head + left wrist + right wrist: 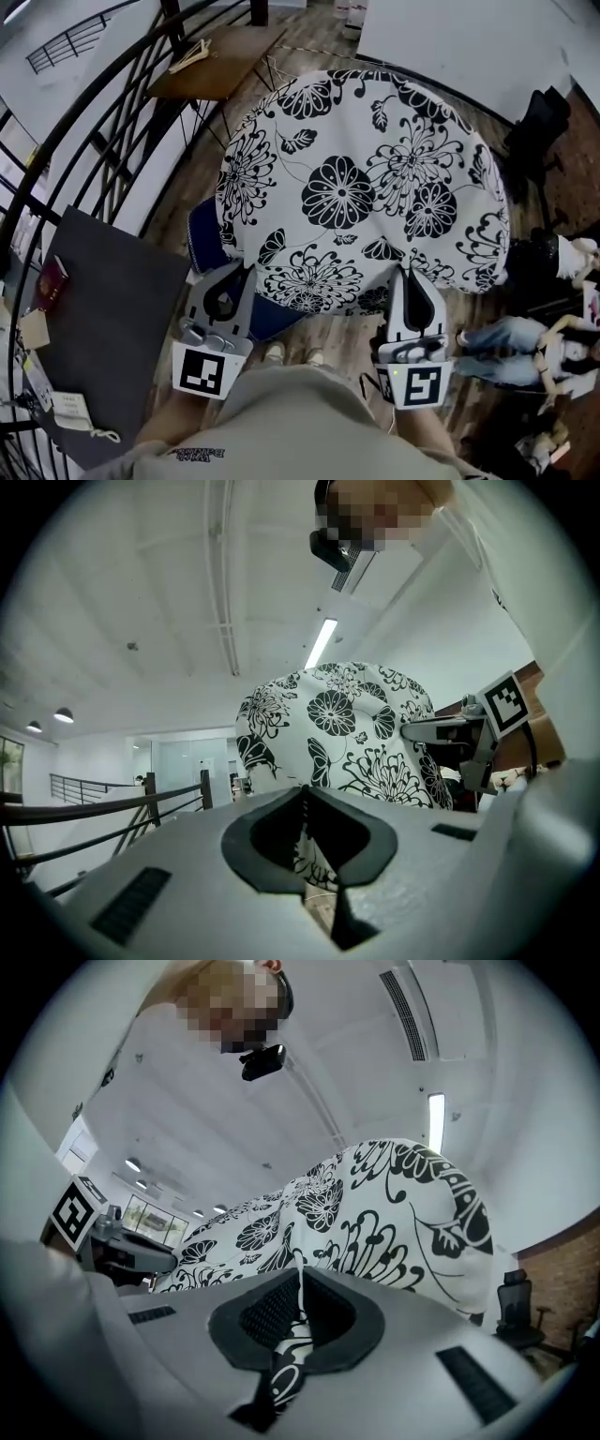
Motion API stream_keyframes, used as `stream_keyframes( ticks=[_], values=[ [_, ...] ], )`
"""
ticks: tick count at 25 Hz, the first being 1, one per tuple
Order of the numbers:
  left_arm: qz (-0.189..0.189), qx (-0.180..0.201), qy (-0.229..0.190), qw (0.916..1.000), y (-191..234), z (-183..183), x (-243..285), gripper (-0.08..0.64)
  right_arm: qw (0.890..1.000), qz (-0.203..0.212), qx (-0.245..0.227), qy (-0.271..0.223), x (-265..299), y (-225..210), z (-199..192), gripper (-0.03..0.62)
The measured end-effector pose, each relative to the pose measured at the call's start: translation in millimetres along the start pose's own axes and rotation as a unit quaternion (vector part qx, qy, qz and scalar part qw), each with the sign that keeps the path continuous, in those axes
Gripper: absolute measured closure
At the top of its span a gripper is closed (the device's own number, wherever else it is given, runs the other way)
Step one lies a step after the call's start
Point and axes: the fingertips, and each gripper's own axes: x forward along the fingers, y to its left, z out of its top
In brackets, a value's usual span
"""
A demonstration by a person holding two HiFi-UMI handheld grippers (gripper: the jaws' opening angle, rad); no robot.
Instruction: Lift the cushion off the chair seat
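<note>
L gripper [238, 274] & R gripper [410, 275] pinch cushion [361, 187] edge.

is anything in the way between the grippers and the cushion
Nothing visible stands in the way. The left gripper and the right gripper are each shut on the near edge of the cushion, with its floral fabric pinched directly between their jaws and no other object in between.

Cushion [361, 187]: white cover, black chrysanthemum-and-leaf print. Chair seat [202, 239]: blue. Left tool [236, 274] and right tool [410, 277]: light grey bodies, black pads, black-on-white square markers. Floor [352, 333]: brown wood planks. Railing [172, 26]: black. Booklet [52, 281]: dark red.
</note>
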Motion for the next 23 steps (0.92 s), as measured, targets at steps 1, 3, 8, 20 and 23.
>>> stream_keyframes(
  ticks=[1, 3, 8, 20, 23],
  values=[
    [-0.002, 0.004, 0.002, 1.0000, -0.8, 0.4, -0.9, 0.538, 1.000, 0.000, 0.003, 0.001, -0.5, -0.2, 0.0, 0.581],
    [-0.006, 0.016, 0.009, 0.9998, -2.0, -0.2, -0.9, 0.538, 1.000, 0.000, 0.005, 0.004, -0.5, -1.4, -0.4, 0.581],
    [-0.007, 0.009, 0.018, 0.9998, -4.4, 0.3, 1.5, 0.538, 0.999, -0.003, -0.026, 0.020, -0.4, 0.2, 0.1, 0.581],
    [-0.008, 0.010, 0.018, 0.9998, -3.3, -0.5, 3.2, 0.543, 0.999, -0.015, -0.023, 0.021, 0.7, 0.3, 0.3, 0.581],
    [-0.011, 0.007, 0.021, 0.9997, -0.7, 0.7, 4.7, 0.545, 0.999, -0.011, -0.028, 0.025, 4.0, 0.9, 1.1, 0.581]
  ],
)
